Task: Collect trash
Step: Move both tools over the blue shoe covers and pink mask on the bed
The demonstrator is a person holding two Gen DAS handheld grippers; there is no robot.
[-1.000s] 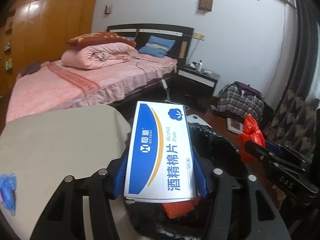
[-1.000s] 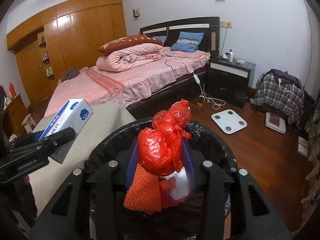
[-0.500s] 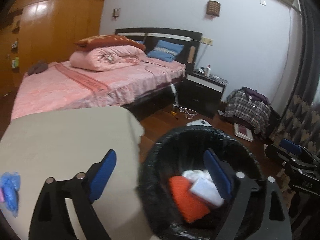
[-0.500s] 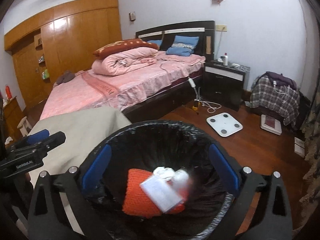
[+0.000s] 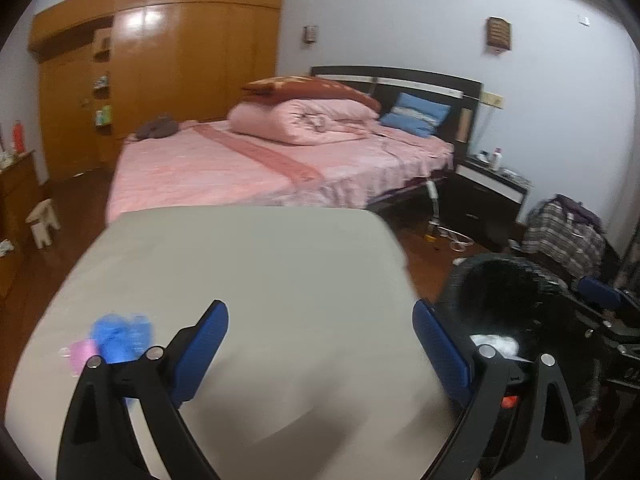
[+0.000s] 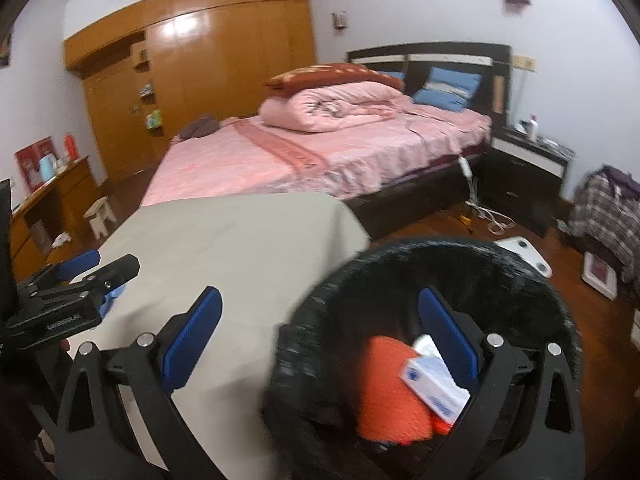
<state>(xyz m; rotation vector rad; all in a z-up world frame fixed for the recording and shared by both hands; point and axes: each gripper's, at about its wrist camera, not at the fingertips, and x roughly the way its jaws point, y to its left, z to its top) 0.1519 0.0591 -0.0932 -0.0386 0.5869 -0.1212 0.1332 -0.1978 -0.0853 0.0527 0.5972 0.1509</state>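
Note:
A black-lined trash bin [image 6: 520, 280] stands at the table's right edge; it also shows in the left wrist view [image 5: 516, 280]. Inside lie an orange mesh item [image 6: 392, 392] and the white-and-blue alcohol pads box [image 6: 434, 384]. My right gripper [image 6: 320, 334] is open and empty, between the table edge and the bin. My left gripper [image 5: 320, 344] is open and empty over the beige table [image 5: 260, 272]. A blue crumpled item [image 5: 120, 336] and a pink item [image 5: 82, 354] lie on the table to the left of my left gripper.
A pink bed [image 5: 280, 160] stands behind the table, with a dark nightstand [image 5: 488, 192] to its right. A white scale [image 6: 528, 256] and cables [image 6: 488, 216] lie on the wooden floor. A plaid bag [image 5: 564, 236] sits at the right. A small stool [image 5: 42, 222] is at the left.
My left gripper opened and dropped the alcohol pads box into the bin, then swung left over the table. My right gripper opened, released the red bag into the bin, and shifted left.

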